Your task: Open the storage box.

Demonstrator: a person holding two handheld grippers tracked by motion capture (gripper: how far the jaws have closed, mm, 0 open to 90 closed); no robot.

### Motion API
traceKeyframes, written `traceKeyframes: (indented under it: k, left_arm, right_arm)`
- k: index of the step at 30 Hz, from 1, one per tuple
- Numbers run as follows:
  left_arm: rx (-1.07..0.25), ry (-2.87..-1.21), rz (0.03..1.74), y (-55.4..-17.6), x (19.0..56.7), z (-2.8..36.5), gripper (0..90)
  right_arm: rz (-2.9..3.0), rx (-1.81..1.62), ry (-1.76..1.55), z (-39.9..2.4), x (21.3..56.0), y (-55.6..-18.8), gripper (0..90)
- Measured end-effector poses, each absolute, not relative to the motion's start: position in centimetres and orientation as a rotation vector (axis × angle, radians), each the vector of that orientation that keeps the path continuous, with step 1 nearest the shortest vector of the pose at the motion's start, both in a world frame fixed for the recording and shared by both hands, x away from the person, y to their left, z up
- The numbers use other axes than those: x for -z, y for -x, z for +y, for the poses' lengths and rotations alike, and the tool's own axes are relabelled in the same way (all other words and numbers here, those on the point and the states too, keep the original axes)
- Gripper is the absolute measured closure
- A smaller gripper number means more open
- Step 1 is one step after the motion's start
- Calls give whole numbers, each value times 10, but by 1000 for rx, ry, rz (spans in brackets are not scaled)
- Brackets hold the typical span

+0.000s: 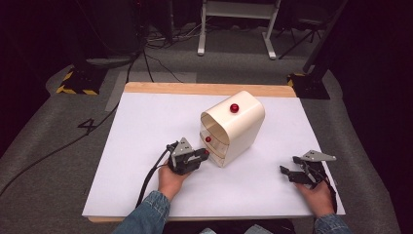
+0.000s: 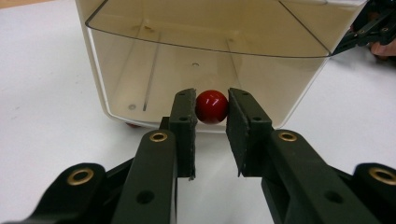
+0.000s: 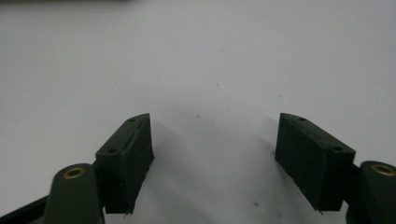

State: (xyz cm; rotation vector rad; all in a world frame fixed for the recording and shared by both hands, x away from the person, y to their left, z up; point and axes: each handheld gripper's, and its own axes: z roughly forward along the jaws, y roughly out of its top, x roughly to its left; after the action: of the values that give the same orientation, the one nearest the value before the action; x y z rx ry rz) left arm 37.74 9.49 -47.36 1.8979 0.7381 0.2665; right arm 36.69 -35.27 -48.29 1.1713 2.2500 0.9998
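The left gripper [image 2: 211,135] had its jaws closed on a small red knob [image 2: 211,107] at center frame in the left gripper view, both pads touching the ball's sides. The knob stood at the lower front edge of a cream plastic cabinet [image 2: 140,84], whose clear drawer front [image 2: 205,28] spanned the top of that frame.

In the high view, the cabinet [image 1: 238,127] sat just right of center on a white table [image 1: 146,146], a second red knob [image 1: 234,107] on its upper face and another knob [image 1: 208,139] on its open front. The left gripper [image 1: 203,155] met the cabinet's lower front corner.

At lower right, the right gripper [image 1: 290,165] lay low over the table, well apart from the cabinet. In the right gripper view its jaws stood wide apart, gripping nothing, above bare white surface [image 3: 210,60].
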Motion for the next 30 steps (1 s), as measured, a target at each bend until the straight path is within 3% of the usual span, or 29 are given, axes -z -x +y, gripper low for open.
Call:
traceKeyframes:
  k: [15, 30]
  left_arm:
    - [-282, -1951, 739, -363, 467, 107, 735]
    - [-296, -1957, 760, -331, 465, 143, 734]
  right_arm:
    - [2250, -1001, -1172, -353, 483, -367, 275]
    - [2256, -1004, -1180, -354, 483, -368, 276]
